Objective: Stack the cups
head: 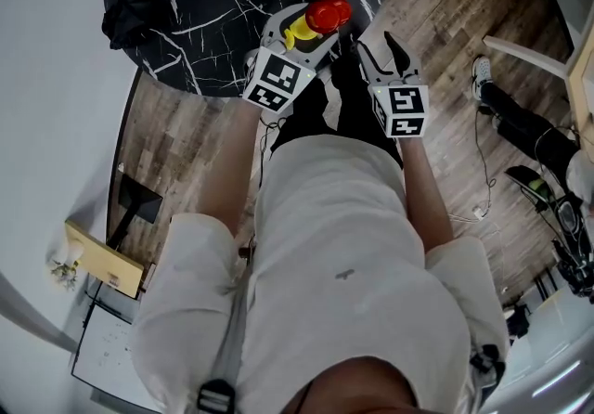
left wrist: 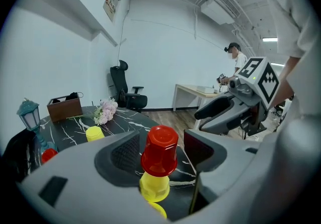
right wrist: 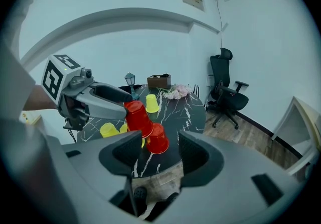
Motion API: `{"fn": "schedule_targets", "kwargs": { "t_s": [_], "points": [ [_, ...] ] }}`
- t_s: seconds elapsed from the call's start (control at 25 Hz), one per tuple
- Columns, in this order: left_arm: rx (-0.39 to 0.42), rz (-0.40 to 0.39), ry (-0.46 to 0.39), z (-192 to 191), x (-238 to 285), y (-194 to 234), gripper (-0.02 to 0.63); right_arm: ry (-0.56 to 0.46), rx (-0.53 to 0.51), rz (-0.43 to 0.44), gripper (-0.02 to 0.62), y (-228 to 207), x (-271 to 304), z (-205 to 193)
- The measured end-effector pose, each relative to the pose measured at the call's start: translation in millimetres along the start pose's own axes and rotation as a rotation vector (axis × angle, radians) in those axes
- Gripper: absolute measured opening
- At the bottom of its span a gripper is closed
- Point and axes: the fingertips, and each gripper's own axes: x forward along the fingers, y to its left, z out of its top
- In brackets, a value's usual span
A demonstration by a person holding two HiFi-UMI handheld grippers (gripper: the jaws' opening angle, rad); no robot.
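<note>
Left tool [left wrist: 163,156] gapes around the red cup [left wrist: 160,143], right tool [right wrist: 155,155] gapes empty; likely light, crushable: pinch mid-wall gently.

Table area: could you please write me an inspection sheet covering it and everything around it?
Surface: round black table with white veining.
Job's things: red cup upside down on a yellow cup; second red cup and second yellow cup stand singly, unstacked.
Clutter: lantern, flowers and box at the far side; dark cloth over the edge.
Grippers: left gripper open around the red cup, pads off it; right gripper open, empty, short of the table.
Cables: a cable on the floor, at the head view's right.
Surroundings: wood floor, chair, a second person by a desk.
</note>
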Motion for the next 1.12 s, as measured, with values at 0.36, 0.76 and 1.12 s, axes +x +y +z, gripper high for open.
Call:
{"fn": "schedule_targets", "kwargs": {
  "t_s": [0.36,0.76,1.12],
  "points": [
    [-0.053,0.017,-0.09,2.3,-39.6,24.0,0.265,-0.012,-0.023,0.024,0.235,10.0,8.8,16.7],
    [-0.174,0.184,-0.094,-29.9,-72.4,102.6,0.265,-0.007,-0.052,0.043,0.235,17.5,19.3,33.7],
    [-0.27,0.304,-0.075,-66.2,-73.0,175.5,0.265,0.016,-0.048,0.023,0.233,17.2,25.5,45.3]
  ]
}}
